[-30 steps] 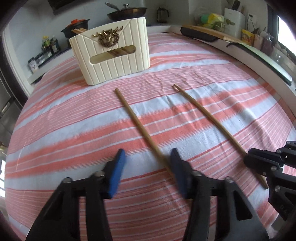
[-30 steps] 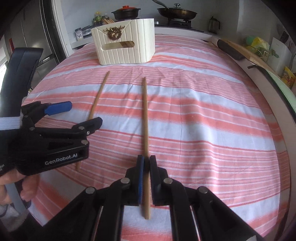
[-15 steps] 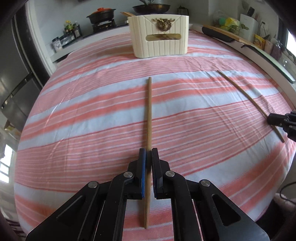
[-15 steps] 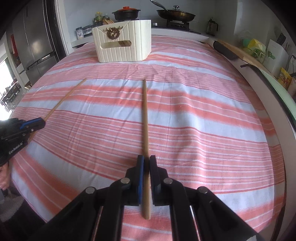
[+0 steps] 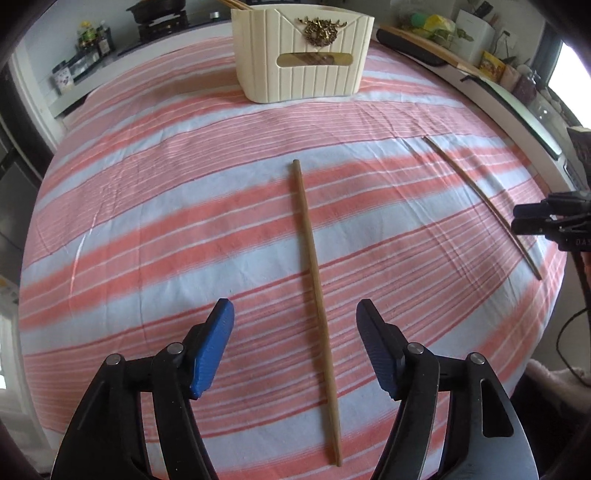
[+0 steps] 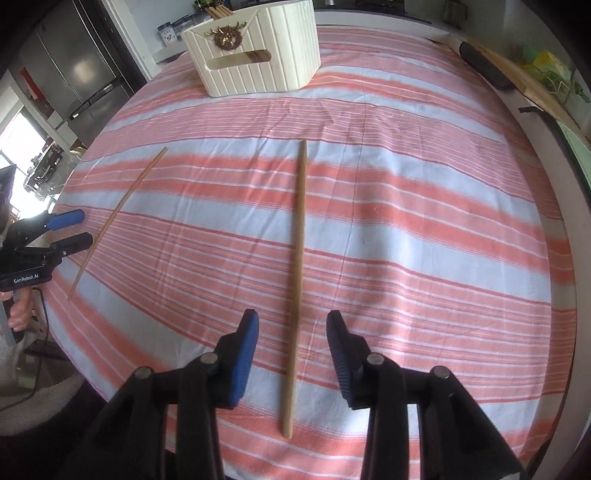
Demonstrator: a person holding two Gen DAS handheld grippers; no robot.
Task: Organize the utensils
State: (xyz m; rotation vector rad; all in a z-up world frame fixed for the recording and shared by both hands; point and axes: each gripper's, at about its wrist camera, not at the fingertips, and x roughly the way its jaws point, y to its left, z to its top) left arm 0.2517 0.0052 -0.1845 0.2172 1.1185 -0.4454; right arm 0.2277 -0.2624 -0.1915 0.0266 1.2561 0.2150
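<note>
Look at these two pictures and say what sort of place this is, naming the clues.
Most likely a home kitchen: a stove with a pan at the far counter, a steel refrigerator to one side, and a striped tablecloth bearing chopsticks and a cream utensil holder.

Both wrist cameras look steeply down, close over the striped bench (image 5: 147, 206) – both share the cream basket (image 5: 303, 59) (image 6: 255, 59).

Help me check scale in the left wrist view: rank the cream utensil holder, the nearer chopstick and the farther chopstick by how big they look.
1. Cream utensil holder: bulkiest.
2. Nearer chopstick: longest, between the opening left gripper pads.
3. Farther chopstick: looks thinner and shorter, though distance may explain that.
</note>
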